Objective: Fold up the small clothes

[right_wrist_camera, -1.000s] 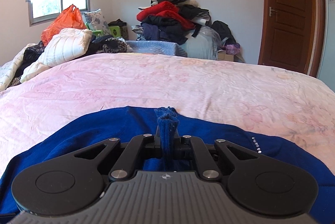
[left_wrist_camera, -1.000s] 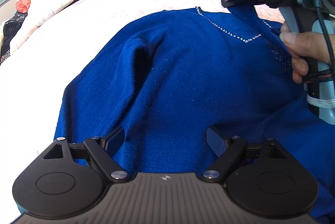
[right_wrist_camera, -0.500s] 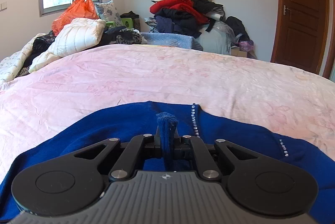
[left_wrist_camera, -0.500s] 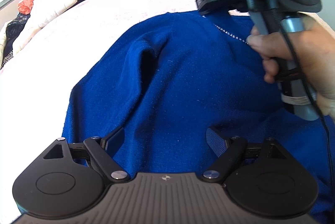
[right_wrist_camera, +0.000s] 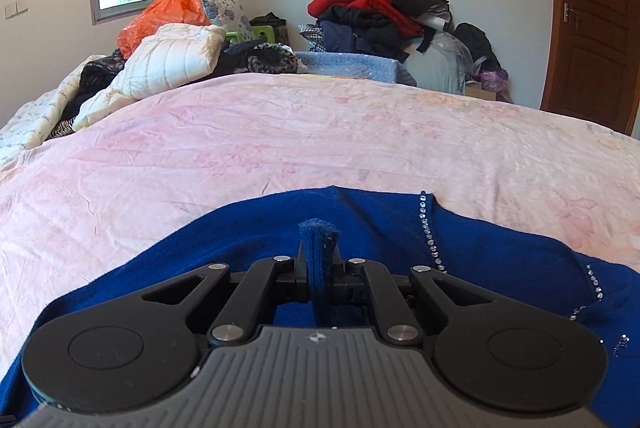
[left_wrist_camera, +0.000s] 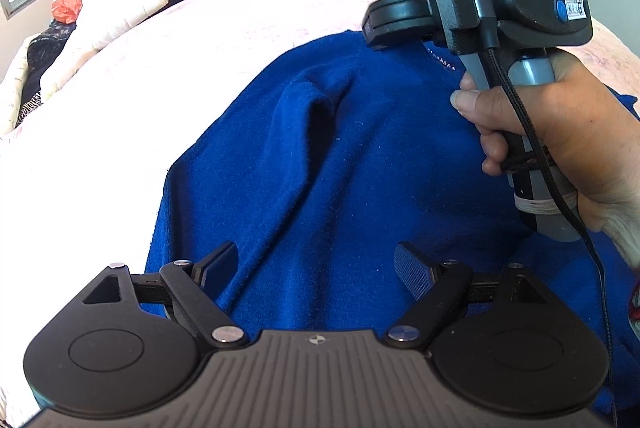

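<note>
A blue knit sweater (left_wrist_camera: 320, 156) with a rhinestone-trimmed neckline lies spread on a pink bedspread (left_wrist_camera: 224, 28). My left gripper (left_wrist_camera: 316, 266) is open, its fingers hovering just above the sweater's near part, holding nothing. My right gripper (right_wrist_camera: 319, 256) is shut on a bunched fold of the sweater (right_wrist_camera: 320, 240) near the neckline (right_wrist_camera: 430, 232). In the left wrist view the right gripper's body (left_wrist_camera: 404, 16) and the hand holding it show at the upper right, over the sweater's far edge.
The pink bedspread (right_wrist_camera: 320, 132) stretches beyond the sweater. White pillows (right_wrist_camera: 172, 60) and an orange bag (right_wrist_camera: 164, 12) sit at the far left. A pile of clothes (right_wrist_camera: 372, 16) stands at the back. A brown door (right_wrist_camera: 596, 16) is at the right.
My right gripper has carried its blue fold leftward and toward me across the sweater; the rhinestone neckline now shows to its right. My left gripper stays open over the near part.
</note>
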Available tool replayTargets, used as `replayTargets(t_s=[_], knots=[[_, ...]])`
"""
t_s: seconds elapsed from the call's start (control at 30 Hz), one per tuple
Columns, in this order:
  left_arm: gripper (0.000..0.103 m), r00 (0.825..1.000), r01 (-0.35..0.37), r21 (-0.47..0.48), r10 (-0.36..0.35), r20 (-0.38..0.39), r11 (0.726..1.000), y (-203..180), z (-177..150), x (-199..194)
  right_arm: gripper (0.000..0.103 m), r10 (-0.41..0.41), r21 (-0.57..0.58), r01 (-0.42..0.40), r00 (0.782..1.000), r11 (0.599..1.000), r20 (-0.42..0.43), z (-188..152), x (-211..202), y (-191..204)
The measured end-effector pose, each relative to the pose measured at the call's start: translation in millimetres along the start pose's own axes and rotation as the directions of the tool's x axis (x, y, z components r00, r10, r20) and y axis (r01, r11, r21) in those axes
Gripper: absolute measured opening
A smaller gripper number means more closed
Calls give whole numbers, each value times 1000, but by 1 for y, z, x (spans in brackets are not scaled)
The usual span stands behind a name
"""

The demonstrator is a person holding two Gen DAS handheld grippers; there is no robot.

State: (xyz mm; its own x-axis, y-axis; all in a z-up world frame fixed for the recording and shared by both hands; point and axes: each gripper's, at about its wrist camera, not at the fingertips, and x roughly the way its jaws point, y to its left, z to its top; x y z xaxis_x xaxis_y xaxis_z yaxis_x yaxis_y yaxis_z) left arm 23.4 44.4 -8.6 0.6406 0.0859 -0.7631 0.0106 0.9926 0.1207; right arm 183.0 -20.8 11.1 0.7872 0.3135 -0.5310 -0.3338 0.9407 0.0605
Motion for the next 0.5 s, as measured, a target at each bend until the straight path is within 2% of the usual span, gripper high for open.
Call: replayTargets(t_s=[0.13, 0.33, 0.43, 0.5], knots=[[85, 1000, 2, -1, -2, -7, 1000, 1, -1, 2, 11, 1, -11, -1, 1000, 1000, -7, -1, 3, 2], [85, 1000, -12, 12, 12, -3, 1000, -1, 0, 6, 11, 23, 70, -20, 999, 997, -44, -4, 13, -7], [85, 1000, -13, 10, 13, -3, 1000, 0, 0, 5, 11, 27, 58, -23, 998, 998, -63, -6, 18, -3], [85, 1000, -13, 6, 13, -3, 1000, 1, 1, 6, 17, 46, 68, -39, 994, 997, -97, -8, 23, -2]])
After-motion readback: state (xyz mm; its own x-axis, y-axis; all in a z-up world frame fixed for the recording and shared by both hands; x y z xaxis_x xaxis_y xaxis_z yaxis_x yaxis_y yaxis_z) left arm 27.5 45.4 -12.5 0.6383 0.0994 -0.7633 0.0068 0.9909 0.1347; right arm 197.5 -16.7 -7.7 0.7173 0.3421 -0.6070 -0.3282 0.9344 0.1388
